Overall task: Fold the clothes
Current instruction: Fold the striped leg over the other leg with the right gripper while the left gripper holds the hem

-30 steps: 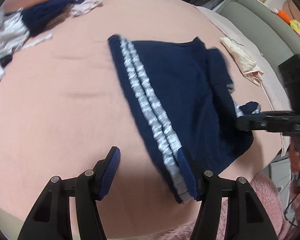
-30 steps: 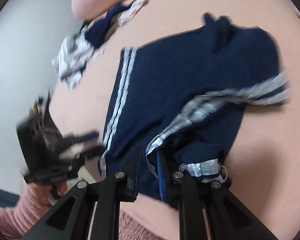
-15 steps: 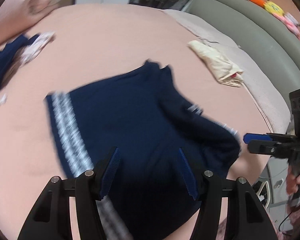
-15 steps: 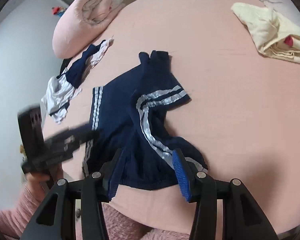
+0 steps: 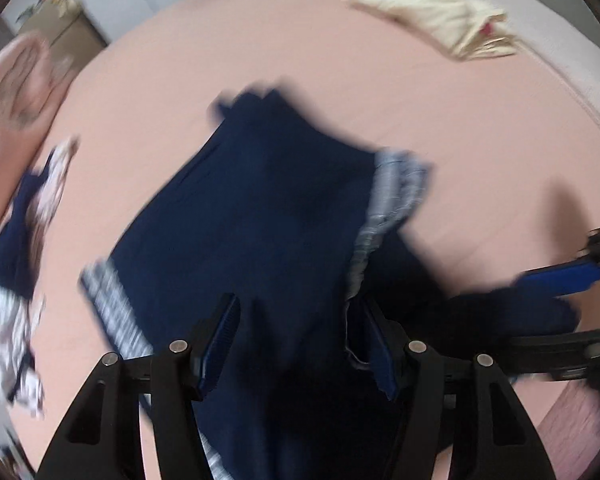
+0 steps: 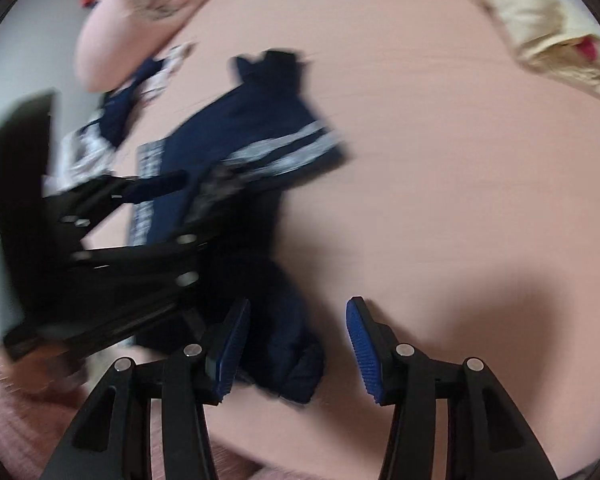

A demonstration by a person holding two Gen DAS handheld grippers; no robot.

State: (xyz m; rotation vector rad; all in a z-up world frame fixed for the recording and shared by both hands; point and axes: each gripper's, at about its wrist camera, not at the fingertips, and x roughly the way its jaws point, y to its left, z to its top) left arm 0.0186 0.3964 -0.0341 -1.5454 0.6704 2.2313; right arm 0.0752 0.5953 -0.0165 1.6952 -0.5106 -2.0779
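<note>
Navy shorts with grey-white side stripes [image 5: 268,216] lie partly folded on a pink bed; they also show in the right wrist view [image 6: 256,152]. My left gripper [image 5: 300,344] is open, low over the near part of the shorts, with navy cloth between its spread fingers. It shows at the left of the right wrist view [image 6: 184,200], blurred. My right gripper [image 6: 296,348] is open above the shorts' near corner, holding nothing. Its blue pad shows at the right of the left wrist view [image 5: 560,280].
A cream garment [image 5: 432,24] lies at the far right of the bed [image 5: 480,140]; it also shows in the right wrist view [image 6: 540,28]. A navy and white garment [image 5: 16,240] lies at the left. A rolled pink blanket [image 6: 132,16] sits at the far left.
Both grippers have moved in over the shorts and closer to each other. The right gripper let go of the waistband a second ago and stays open. The views are blurred with motion.
</note>
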